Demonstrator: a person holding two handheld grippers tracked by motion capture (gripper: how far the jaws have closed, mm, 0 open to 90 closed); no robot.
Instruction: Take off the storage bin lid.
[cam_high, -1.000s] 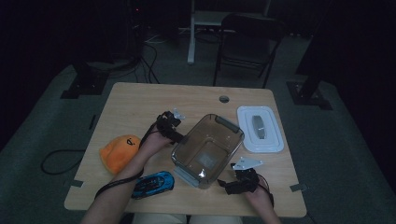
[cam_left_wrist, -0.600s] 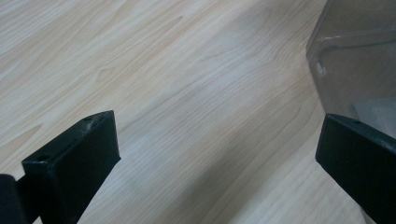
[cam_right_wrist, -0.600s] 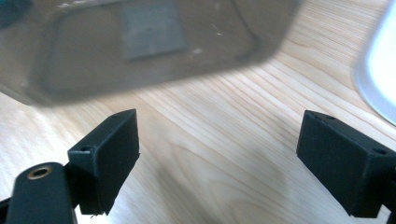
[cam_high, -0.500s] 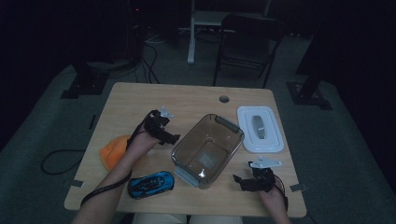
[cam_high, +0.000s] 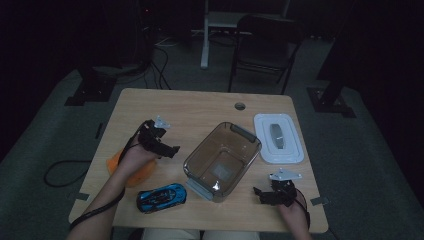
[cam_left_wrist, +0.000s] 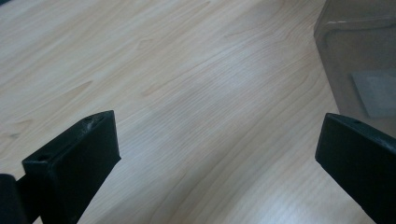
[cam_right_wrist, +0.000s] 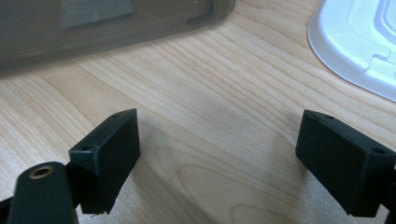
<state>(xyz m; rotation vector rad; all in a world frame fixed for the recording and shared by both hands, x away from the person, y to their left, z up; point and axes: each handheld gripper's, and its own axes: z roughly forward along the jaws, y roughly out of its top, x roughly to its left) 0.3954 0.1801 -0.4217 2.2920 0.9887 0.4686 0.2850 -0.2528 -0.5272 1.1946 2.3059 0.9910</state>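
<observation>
The clear container (cam_high: 222, 160) sits mid-worktop (cam_high: 200, 107), tilted diagonally, with nothing inside it. The left gripper (cam_high: 167, 148) hovers just left of it, jaws wide apart and holding nothing. The right gripper (cam_high: 260, 194) rests near its lower right corner, jaws likewise spread and holding nothing. A white lid (cam_high: 278, 137) lies to the right; a blue toy car (cam_high: 162, 196) lies at the front edge
</observation>
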